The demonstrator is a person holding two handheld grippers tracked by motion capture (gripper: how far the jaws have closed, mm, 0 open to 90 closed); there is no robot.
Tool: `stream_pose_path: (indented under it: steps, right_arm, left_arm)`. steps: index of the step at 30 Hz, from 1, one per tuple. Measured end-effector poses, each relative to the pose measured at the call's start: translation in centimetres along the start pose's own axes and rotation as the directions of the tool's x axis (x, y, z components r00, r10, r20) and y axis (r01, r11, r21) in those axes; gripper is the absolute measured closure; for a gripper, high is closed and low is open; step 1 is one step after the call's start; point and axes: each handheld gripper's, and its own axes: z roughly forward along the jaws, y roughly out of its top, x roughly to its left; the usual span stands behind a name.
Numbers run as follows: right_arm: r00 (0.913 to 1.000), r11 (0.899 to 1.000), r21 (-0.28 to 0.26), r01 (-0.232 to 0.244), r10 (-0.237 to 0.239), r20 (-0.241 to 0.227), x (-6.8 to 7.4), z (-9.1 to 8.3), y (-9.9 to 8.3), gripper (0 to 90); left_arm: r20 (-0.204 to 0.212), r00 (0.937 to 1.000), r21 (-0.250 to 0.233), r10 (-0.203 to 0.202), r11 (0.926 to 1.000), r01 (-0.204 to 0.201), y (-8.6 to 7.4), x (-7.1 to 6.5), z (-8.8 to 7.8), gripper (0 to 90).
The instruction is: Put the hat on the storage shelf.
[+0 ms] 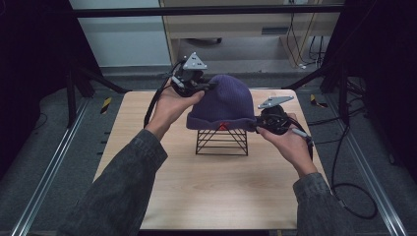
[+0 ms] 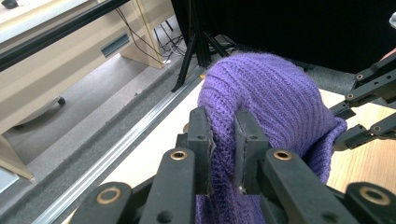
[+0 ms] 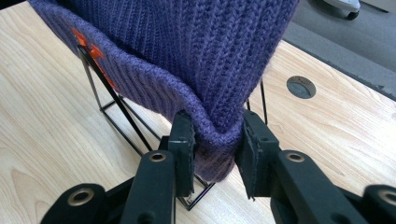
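The purple beanie sits draped over a black wire stand in the middle of the desk. The left hand-held gripper has its jaws pinched on a fold of knit high on the beanie's far left side; in the left gripper view the fabric bunches between the pads. The right hand-held gripper clamps the folded cuff at the beanie's right lower edge, just beside the stand's corner. An orange tag shows on the cuff's front.
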Motion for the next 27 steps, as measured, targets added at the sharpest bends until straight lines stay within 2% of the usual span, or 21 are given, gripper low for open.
stream_pose_path:
  steps: [12,27]
  right_arm:
    - [1.0,1.0,0.014,0.005,-0.005,-0.003,0.2,0.2,0.0,67.9]
    - [1.0,0.999,0.036,0.001,-0.001,0.002,0.8,2.1,-1.5,66.4]
  left_arm:
    - [0.004,1.0,0.0,-0.007,1.0,0.007,-0.6,0.0,0.0,78.6]
    - [0.023,0.9996,0.012,-0.016,0.9998,0.016,-2.3,-0.3,0.7,78.3]
